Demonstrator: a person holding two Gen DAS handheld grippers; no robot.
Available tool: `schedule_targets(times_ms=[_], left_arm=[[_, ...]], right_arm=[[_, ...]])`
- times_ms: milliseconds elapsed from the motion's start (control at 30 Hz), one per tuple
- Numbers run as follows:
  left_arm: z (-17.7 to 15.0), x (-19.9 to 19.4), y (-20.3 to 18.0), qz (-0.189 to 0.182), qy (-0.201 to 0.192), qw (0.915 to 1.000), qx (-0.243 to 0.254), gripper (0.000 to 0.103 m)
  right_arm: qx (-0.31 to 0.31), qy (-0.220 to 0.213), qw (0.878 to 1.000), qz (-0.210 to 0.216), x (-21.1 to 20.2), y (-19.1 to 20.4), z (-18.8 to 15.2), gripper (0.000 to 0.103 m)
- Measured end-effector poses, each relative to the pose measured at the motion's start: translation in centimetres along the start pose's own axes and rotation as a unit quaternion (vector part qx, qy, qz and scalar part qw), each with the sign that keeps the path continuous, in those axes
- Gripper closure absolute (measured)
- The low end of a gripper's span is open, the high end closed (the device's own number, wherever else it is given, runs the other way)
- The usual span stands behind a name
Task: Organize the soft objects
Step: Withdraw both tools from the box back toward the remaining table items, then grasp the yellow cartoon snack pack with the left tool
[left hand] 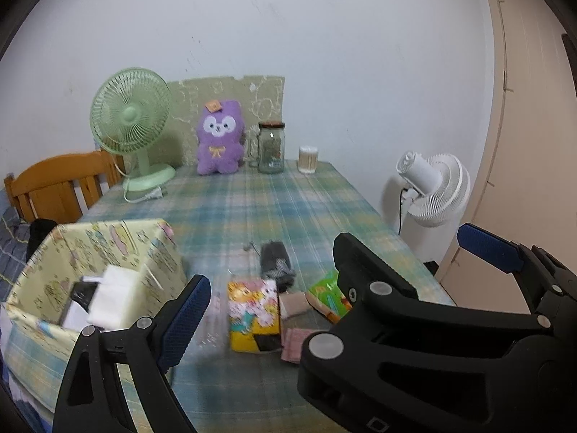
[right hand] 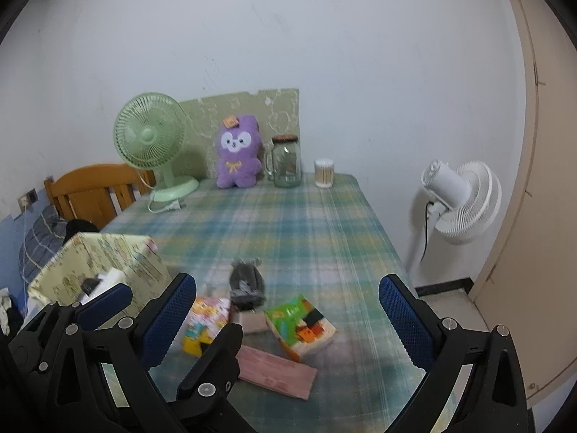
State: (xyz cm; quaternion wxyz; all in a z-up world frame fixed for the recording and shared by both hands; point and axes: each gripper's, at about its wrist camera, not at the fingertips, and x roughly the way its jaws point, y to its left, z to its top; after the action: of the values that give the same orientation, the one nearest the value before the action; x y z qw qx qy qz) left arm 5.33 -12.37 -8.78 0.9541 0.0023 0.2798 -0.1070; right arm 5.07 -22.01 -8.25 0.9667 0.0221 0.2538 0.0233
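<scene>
Right gripper (right hand: 288, 321) nearest lens, fingers spread wide, empty, above clutter on plaid worktop (right hand: 306, 223). Left gripper (left hand: 274, 278) also spread apart, empty. Below them: yellow tissue pack (left hand: 254, 315), grey pouch (right hand: 247, 283), green packet (right hand: 299, 323), pink cloth (right hand: 276, 373). Patterned fabric bin (left hand: 108, 252) on left, white item inside. Purple plush (right hand: 238, 151) upright at far edge.

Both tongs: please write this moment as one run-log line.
left tongs: open, empty | right tongs: open, empty | packs: on table | box: left, open
</scene>
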Motion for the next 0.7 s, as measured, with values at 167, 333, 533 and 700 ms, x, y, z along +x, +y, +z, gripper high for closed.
schedule_targets(times_ms=[167, 333, 533, 700], left_arm=[[-1.4, 1.6, -0.5, 0.004, 0.022, 0.9997, 0.008, 0.01], [-2.9, 2.7, -0.5, 0.009, 0.04, 0.9992, 0.005, 0.01], [-4.0, 4.0, -0.2, 0.033, 0.045, 0.9984, 0.011, 0.012], [-4.4, 5.3, 0.3, 0.051, 0.057, 0.997, 0.005, 0.017]], right_arm=[[0.011, 0.019, 1.0, 0.002, 1.5, -0.9, -1.8, 0.0], [0.019, 0.032, 0.999, 0.008, 2.9, -1.2, -3.4, 0.001], [0.019, 0.049, 0.999, 0.007, 4.3, -1.3, -4.9, 0.001], [0.022, 0.061, 0.998, 0.004, 5.7, -1.4, -5.3, 0.0]])
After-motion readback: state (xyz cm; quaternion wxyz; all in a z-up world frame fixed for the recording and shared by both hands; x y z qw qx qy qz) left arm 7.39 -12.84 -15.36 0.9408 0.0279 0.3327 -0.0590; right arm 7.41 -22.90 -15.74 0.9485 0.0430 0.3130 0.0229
